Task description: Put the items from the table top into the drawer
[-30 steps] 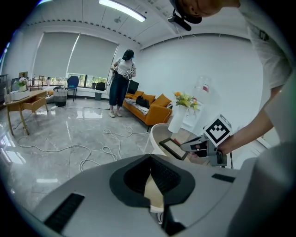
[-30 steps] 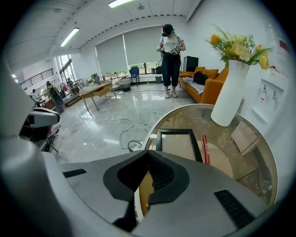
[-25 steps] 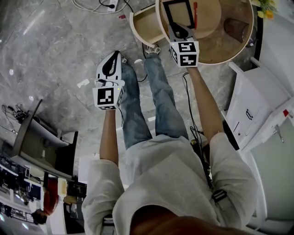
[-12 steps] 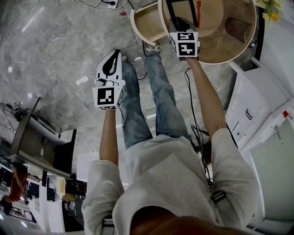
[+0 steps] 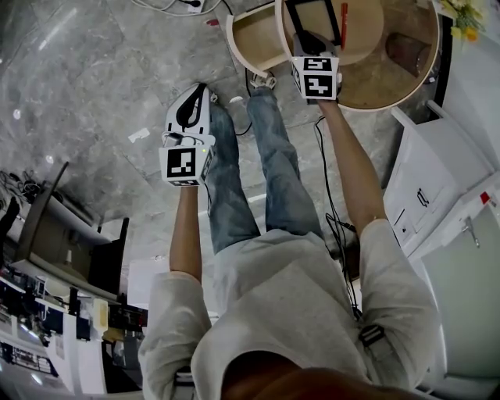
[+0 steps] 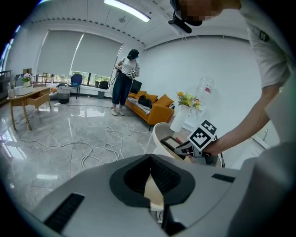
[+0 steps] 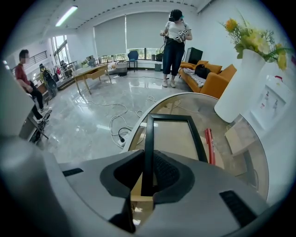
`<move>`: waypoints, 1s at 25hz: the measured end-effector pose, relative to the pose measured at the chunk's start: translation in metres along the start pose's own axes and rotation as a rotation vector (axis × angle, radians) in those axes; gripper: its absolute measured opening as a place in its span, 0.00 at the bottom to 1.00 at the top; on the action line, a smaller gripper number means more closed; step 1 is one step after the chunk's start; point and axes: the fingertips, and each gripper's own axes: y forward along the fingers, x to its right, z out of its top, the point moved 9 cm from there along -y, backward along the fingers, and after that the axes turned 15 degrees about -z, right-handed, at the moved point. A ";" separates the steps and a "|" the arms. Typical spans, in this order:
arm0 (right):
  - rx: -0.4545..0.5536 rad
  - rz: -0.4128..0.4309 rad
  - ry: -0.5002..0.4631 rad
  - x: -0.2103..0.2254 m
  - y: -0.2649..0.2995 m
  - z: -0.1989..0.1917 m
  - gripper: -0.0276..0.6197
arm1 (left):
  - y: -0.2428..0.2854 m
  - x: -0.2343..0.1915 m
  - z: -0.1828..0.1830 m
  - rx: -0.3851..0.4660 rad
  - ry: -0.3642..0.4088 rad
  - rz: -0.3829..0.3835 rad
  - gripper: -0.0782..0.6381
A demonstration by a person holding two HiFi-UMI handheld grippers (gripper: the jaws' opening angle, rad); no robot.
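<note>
My right gripper (image 5: 305,41) is shut on the near left bar of a black rectangular frame (image 5: 313,17), over the round wooden table (image 5: 391,87). In the right gripper view the frame (image 7: 149,139) runs away from the shut right gripper (image 7: 149,178), and a red pen (image 7: 209,146) lies just right of it. The red pen (image 5: 343,14) shows beside the frame in the head view too. The open drawer (image 5: 251,41) juts out at the table's left. My left gripper (image 5: 190,108) hangs shut and empty over the floor, left of the person's legs; the left gripper (image 6: 150,185) holds nothing.
A brown cup (image 5: 407,51) stands on the table's right part. A white vase with yellow flowers (image 7: 239,88) and a pale card (image 7: 238,139) sit at the far side. A white cabinet (image 5: 437,183) stands to the right. Cables (image 7: 118,122) trail over the marble floor. A person (image 7: 175,44) stands farther off.
The right gripper has carried the black frame a little farther over the table. The left gripper has barely moved.
</note>
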 end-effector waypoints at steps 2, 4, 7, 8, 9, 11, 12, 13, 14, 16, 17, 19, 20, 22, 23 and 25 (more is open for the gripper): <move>0.014 -0.006 -0.008 -0.001 -0.002 -0.001 0.17 | -0.002 -0.001 0.000 0.004 0.001 0.001 0.13; 0.030 -0.015 -0.009 -0.001 -0.006 -0.002 0.17 | -0.004 -0.002 -0.001 0.006 0.000 0.003 0.13; 0.059 -0.024 -0.019 -0.003 -0.013 0.001 0.17 | -0.008 -0.004 -0.004 0.011 -0.006 0.009 0.13; 0.072 -0.024 -0.026 -0.005 -0.016 0.003 0.17 | -0.009 -0.006 -0.005 0.013 -0.010 0.014 0.13; 0.086 -0.024 -0.032 -0.007 -0.018 0.006 0.17 | -0.011 -0.007 -0.005 0.015 -0.013 0.017 0.13; 0.114 -0.017 -0.036 -0.012 -0.025 0.014 0.17 | -0.013 -0.009 -0.007 0.019 -0.018 0.022 0.13; 0.128 -0.010 -0.033 -0.016 -0.029 0.020 0.17 | -0.015 -0.009 -0.007 0.022 -0.019 0.025 0.13; 0.143 -0.001 -0.032 -0.019 -0.033 0.025 0.17 | -0.016 -0.010 -0.007 0.025 -0.021 0.028 0.13; 0.159 0.007 -0.034 -0.023 -0.036 0.031 0.17 | -0.018 -0.010 -0.007 0.028 -0.023 0.032 0.13; 0.192 0.024 -0.044 -0.033 -0.042 0.043 0.17 | -0.022 -0.012 -0.007 0.036 -0.026 0.041 0.13; 0.208 0.034 -0.050 -0.039 -0.045 0.049 0.17 | -0.026 -0.014 -0.007 0.041 -0.027 0.046 0.13; 0.238 0.058 -0.063 -0.055 -0.051 0.062 0.17 | -0.035 -0.018 -0.007 0.051 -0.032 0.061 0.13; 0.251 0.071 -0.070 -0.063 -0.054 0.068 0.17 | -0.040 -0.021 -0.008 0.055 -0.035 0.071 0.13; 0.273 0.098 -0.087 -0.082 -0.058 0.078 0.17 | -0.050 -0.028 -0.011 0.062 -0.045 0.093 0.13; 0.281 0.111 -0.097 -0.091 -0.059 0.082 0.17 | -0.056 -0.031 -0.013 0.066 -0.050 0.104 0.13; 0.292 0.137 -0.114 -0.111 -0.062 0.089 0.17 | -0.068 -0.038 -0.016 0.072 -0.061 0.126 0.13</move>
